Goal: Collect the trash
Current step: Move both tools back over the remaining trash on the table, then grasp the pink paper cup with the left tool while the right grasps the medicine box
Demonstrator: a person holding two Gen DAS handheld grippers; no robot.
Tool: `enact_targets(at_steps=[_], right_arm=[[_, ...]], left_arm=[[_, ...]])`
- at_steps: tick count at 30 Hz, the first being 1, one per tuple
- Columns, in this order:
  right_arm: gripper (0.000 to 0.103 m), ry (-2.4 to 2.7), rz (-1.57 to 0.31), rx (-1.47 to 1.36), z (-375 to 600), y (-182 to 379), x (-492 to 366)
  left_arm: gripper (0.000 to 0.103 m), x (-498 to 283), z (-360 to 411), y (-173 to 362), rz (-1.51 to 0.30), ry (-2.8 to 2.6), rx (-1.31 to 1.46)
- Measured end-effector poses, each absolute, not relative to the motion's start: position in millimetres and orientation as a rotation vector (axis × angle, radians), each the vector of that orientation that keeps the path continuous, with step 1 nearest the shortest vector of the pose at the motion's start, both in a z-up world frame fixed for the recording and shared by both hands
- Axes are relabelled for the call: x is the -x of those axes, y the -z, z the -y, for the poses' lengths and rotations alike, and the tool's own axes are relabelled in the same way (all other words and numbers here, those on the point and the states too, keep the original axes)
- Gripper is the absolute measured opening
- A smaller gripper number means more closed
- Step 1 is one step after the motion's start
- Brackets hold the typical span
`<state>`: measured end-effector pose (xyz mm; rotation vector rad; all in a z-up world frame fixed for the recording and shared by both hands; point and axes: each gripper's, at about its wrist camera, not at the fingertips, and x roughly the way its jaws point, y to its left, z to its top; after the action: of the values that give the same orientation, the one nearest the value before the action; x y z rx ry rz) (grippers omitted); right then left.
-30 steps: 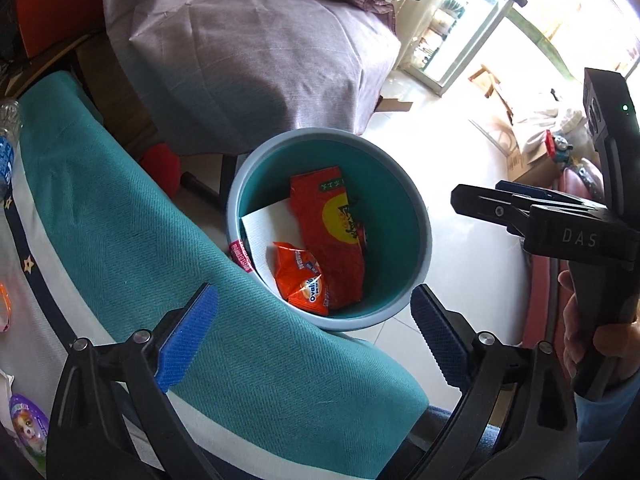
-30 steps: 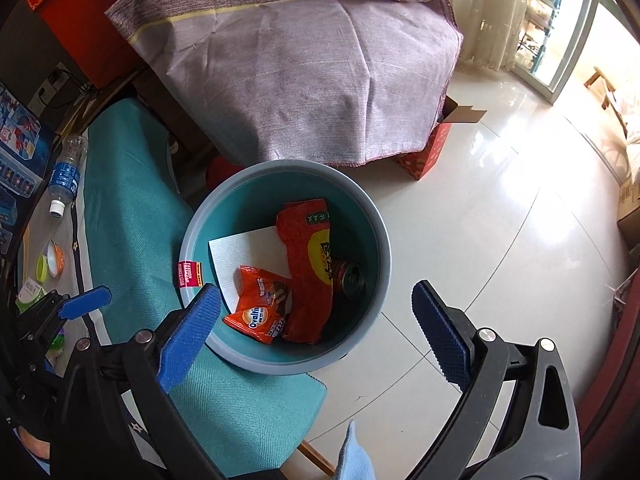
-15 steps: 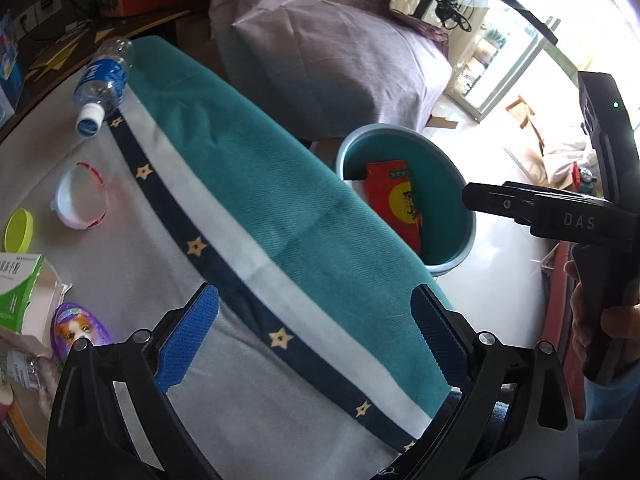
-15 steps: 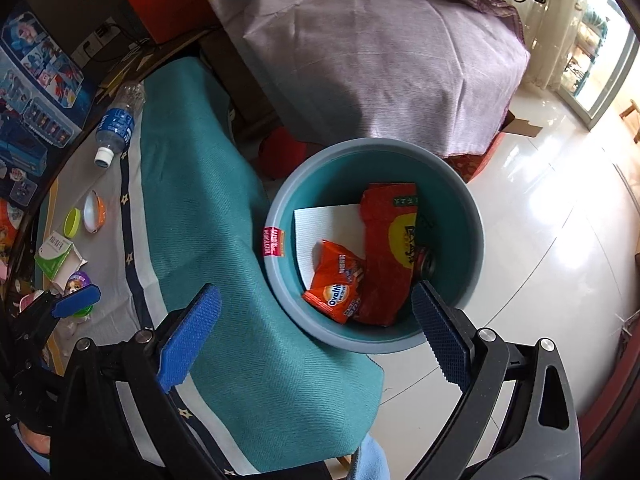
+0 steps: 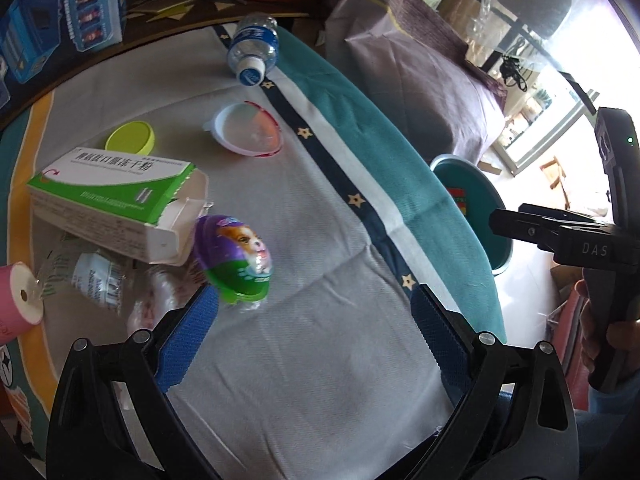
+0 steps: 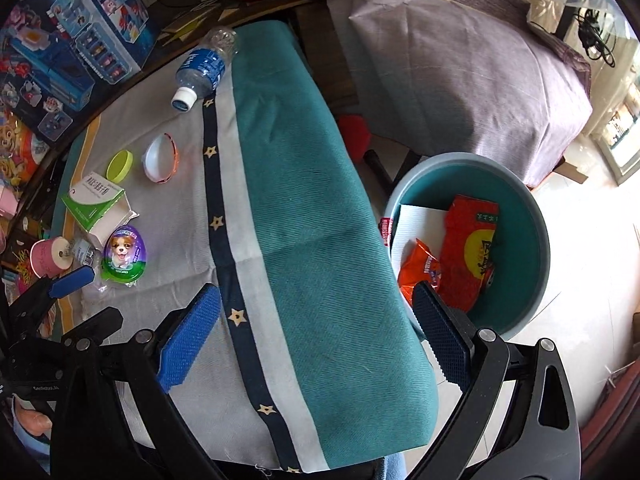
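My left gripper (image 5: 312,332) hangs open over the grey tablecloth, holding nothing. Just ahead of its left fingertip lies a purple and green egg-shaped package (image 5: 236,260). Beyond that are a torn green and white medicine box (image 5: 116,196), a yellow-green lid (image 5: 130,138), a white cup with a red rim (image 5: 246,130) and a water bottle (image 5: 254,48) on its side. My right gripper (image 6: 314,332) is open and empty over the teal cloth edge. The teal bin (image 6: 532,216) stands on the floor to its right, holding a red wrapper (image 6: 472,248) and an orange packet (image 6: 420,268).
A pink roll (image 5: 18,300) and crumpled clear plastic (image 5: 100,276) lie at the table's left edge. Toy boxes (image 6: 72,40) stand along the back. A purple-covered piece of furniture (image 6: 460,60) sits behind the bin. A person's hand (image 5: 624,336) holds the right gripper's handle.
My left gripper has swung from above the bin back over the table, bringing the trash items into view. My right gripper has shifted left, from over the bin towards the table edge.
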<state>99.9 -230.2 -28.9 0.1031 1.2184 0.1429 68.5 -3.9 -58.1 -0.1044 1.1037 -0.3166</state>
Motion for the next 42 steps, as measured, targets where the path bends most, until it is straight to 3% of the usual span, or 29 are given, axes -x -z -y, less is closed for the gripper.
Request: enact_targets(at_steps=[8, 20, 26, 36, 39, 42], right_arm=[[0.092, -0.249, -1.236, 0.010, 154, 24, -106], [0.092, -0.480, -1.193, 0.354, -6, 19, -126], [0.065, -0.564, -1.175, 0.516, -70, 27, -135], [0.065, -0.592, -1.232, 0.603, -128, 53, -164], [0.075, -0.576, -1.247, 0.617, -133, 63, -169], [0.077, -0.561, -1.254, 0.618, -136, 69, -176]], left_arm=[[0.097, -47, -79, 57, -1.073, 0.187, 0.140], [0.097, -15, -203, 73, -1.051, -0.021, 0.459], [0.097, -10, -221, 79, -1.037, -0.063, 0.476], [0.097, -14, -245, 95, -1.055, -0.064, 0.539], [0.097, -18, -250, 97, -1.057, -0.061, 0.548], [0.097, -22, -255, 97, -1.057, -0.060, 0.557]])
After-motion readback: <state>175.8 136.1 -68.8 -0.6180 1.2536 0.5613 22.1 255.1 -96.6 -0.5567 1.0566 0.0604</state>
